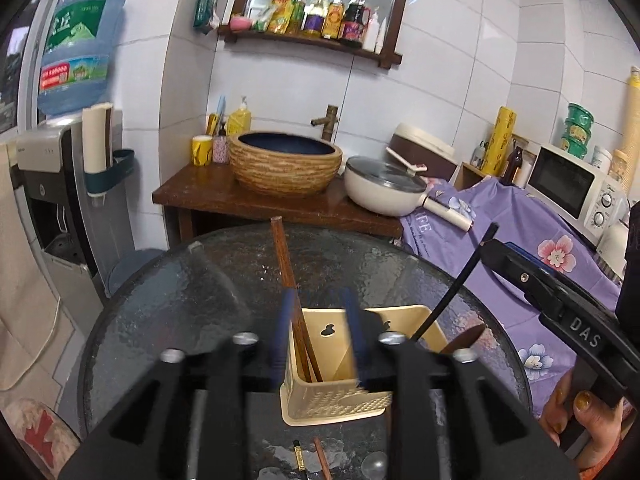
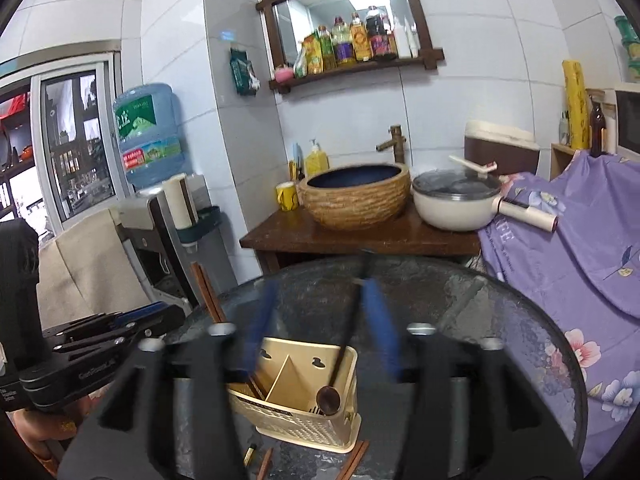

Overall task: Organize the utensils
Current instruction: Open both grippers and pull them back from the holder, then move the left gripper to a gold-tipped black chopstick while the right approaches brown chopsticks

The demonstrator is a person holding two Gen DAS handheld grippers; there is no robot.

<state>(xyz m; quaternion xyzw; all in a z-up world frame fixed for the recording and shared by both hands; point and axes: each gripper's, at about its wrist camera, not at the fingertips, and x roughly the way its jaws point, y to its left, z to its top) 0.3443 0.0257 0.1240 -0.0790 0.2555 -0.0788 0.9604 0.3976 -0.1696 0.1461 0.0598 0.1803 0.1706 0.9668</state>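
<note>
A cream two-compartment utensil holder [image 1: 336,396] stands on the round glass table; it also shows in the right wrist view [image 2: 304,412]. My left gripper [image 1: 318,328] is open above its left compartment, where brown wooden chopsticks [image 1: 288,280] stand leaning against one finger. My right gripper [image 2: 320,328] is open above the right compartment, with a black chopstick [image 2: 352,320] upright beside its right finger. A dark wooden spoon [image 2: 328,400] sits in that compartment. Loose chopsticks [image 1: 322,458] lie on the table in front of the holder.
The glass table [image 1: 180,300] has a raised rim. Behind it a wooden counter carries a woven basin [image 1: 286,164] and a white pan [image 1: 384,192]. A purple floral cloth [image 2: 580,248] covers the right side. A water dispenser [image 1: 56,184] stands left.
</note>
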